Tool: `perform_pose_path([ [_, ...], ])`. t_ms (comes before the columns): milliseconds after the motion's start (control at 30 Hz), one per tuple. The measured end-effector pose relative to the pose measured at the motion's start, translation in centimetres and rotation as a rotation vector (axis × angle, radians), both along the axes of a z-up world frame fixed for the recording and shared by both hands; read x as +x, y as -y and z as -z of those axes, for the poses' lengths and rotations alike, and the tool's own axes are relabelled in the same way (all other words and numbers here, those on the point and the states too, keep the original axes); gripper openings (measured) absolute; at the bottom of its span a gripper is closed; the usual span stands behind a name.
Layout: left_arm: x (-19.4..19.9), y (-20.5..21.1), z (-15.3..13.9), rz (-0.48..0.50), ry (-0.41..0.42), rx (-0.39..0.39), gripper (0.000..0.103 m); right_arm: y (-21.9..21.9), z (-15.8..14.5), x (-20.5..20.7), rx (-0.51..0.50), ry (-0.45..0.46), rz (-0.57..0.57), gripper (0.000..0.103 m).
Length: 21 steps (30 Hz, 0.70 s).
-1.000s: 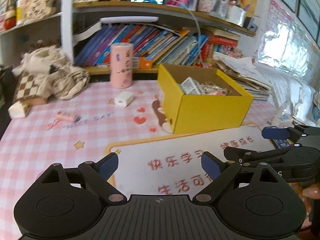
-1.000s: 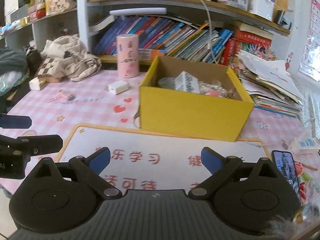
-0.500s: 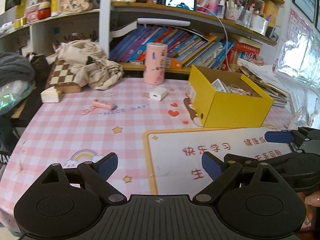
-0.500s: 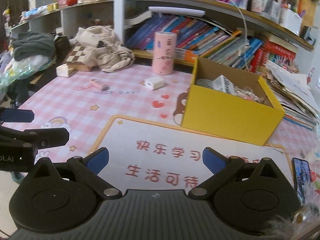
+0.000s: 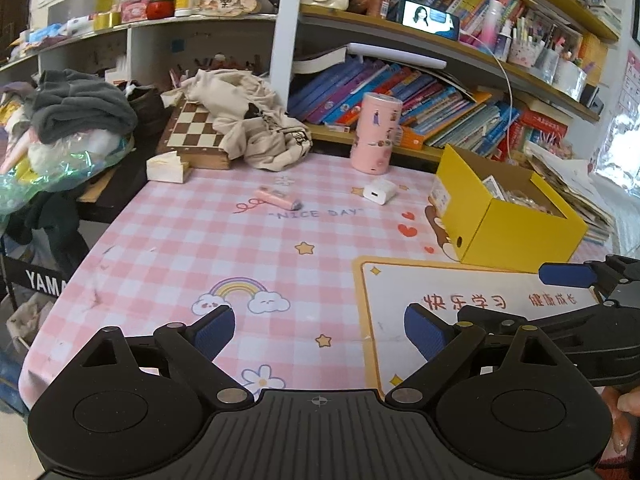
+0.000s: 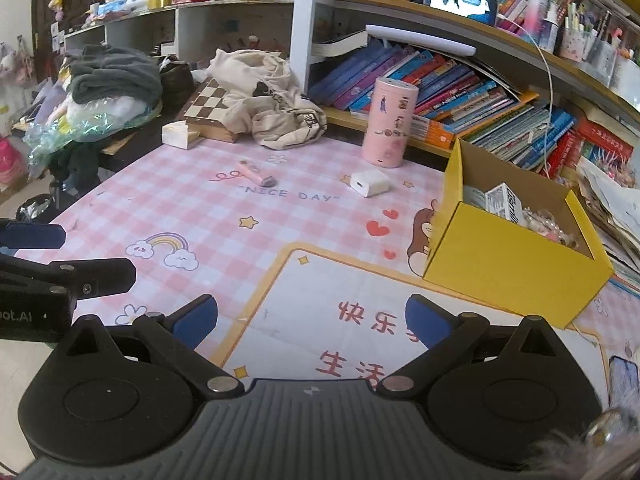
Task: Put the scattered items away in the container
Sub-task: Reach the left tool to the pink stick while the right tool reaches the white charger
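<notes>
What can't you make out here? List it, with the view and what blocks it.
- Yellow box: both views show only its top layer; its own walls hide the rest.
- Phone: right wrist view, cut off by the frame edge.
- Pink stick: too small in both views to identify.
- Chessboard: partly covered by the beige cloth.
- Right tongs: in the left wrist view, cut off by the right edge.

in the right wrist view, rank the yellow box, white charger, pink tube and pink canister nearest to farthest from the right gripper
From the right gripper:
1. yellow box, close on the right.
2. white charger, mid-mat, ahead.
3. pink tube, lying left of the charger; nearly level with it, so a close call.
4. pink canister, upright at the back by the books.
</notes>
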<state>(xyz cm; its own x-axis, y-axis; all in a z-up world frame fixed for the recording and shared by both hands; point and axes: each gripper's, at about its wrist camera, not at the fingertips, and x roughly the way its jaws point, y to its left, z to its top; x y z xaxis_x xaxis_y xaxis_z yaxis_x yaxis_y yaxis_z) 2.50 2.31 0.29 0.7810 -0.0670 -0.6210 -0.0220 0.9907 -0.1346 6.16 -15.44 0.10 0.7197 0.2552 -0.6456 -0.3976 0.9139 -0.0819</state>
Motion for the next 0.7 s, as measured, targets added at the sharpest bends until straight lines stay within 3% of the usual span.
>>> perform_pose_path([
  [367,1.0,-0.4,0.5,-0.031,-0.013,0.0,0.094,-0.4,0.6,1.5,0.003,-0.016,-0.021,0.102],
  [700,4.9,-0.8,1.2,-0.057,-0.046,0.015,0.094,-0.9,1.6,5.9,0.019,-0.049,-0.044,0.102],
])
